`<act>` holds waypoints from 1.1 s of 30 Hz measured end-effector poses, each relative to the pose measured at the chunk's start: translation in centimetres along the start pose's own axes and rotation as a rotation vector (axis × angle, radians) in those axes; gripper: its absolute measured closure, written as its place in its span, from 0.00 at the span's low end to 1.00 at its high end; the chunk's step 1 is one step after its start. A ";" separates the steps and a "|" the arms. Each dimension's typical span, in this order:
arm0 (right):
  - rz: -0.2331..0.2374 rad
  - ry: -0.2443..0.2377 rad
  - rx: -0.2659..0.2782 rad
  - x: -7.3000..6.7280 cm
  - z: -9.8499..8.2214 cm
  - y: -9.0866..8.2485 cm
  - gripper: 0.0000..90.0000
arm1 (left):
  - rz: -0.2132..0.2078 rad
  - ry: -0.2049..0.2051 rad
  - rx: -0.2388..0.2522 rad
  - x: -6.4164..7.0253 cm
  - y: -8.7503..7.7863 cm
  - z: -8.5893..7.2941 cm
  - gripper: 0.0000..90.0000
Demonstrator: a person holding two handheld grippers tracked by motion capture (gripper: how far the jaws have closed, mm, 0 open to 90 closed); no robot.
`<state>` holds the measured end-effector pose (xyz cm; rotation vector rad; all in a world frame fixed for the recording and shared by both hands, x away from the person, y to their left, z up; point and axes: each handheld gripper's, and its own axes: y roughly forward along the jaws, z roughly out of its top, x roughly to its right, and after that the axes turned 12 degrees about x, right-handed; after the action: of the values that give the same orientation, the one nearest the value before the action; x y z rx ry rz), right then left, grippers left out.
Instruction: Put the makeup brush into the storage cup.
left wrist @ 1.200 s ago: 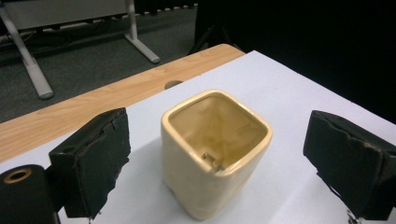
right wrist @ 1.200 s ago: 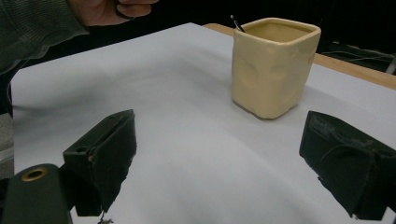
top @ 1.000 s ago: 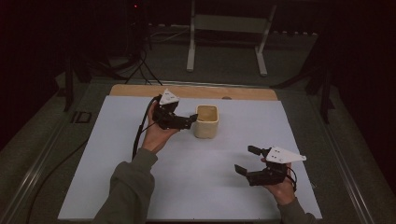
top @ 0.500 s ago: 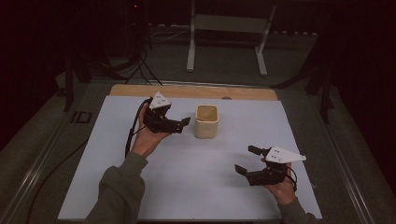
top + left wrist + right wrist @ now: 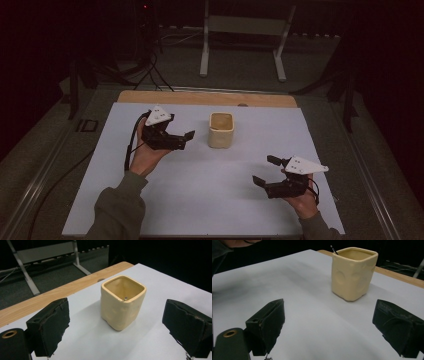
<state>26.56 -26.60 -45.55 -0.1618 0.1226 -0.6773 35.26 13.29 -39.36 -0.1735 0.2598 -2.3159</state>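
Cream ceramic square cup, flanked at nine o'clock by the wide-apart left gripper, is best straddled squarely before closing; right gripper likewise spread.

Each gripper is a black hand-held tool. The left gripper, at centre left of the high view, carries a pale grey three-cornered plate on top, and a black cable loops from its rear along the wrist. The right gripper, at lower right, bears a longer grey plate of the same kind. Up close, the jaws are blocky black pads with rough, chipped edges; a brass-ringed hole sits at lower left. The sleeves are dull olive-grey.
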 end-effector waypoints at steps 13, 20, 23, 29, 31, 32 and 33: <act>-0.037 -0.006 -0.016 0.5 -0.2 -0.2 0.12 | 0.016 -0.005 0.019 -0.6 -3.4 -0.9 0.09; -0.061 -0.004 -0.019 1.0 -0.5 -0.5 0.12 | 0.039 -0.005 0.031 -0.9 -5.3 -1.5 0.09; -0.071 -0.002 -0.022 1.1 -0.6 -0.6 0.11 | 0.052 -0.001 0.031 -1.0 -6.0 -1.9 0.08; -0.091 -0.006 -0.029 1.5 -0.8 -0.8 0.11 | 0.071 -0.014 0.042 -1.4 -7.4 -3.1 0.07; -0.097 -0.006 -0.028 1.6 -0.9 -0.9 0.11 | 0.081 -0.006 0.034 -1.4 -7.8 -3.6 0.07; -0.099 -0.006 -0.029 1.6 -1.0 -1.0 0.11 | 0.079 -0.005 0.030 -1.4 -8.0 -3.9 0.06; -0.099 -0.006 -0.029 1.6 -1.0 -1.0 0.11 | 0.079 -0.005 0.030 -1.4 -8.0 -3.9 0.05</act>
<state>27.03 -28.51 -46.40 -0.1991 0.1193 -0.7740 29.82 20.25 -41.30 -0.1518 0.2255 -2.2391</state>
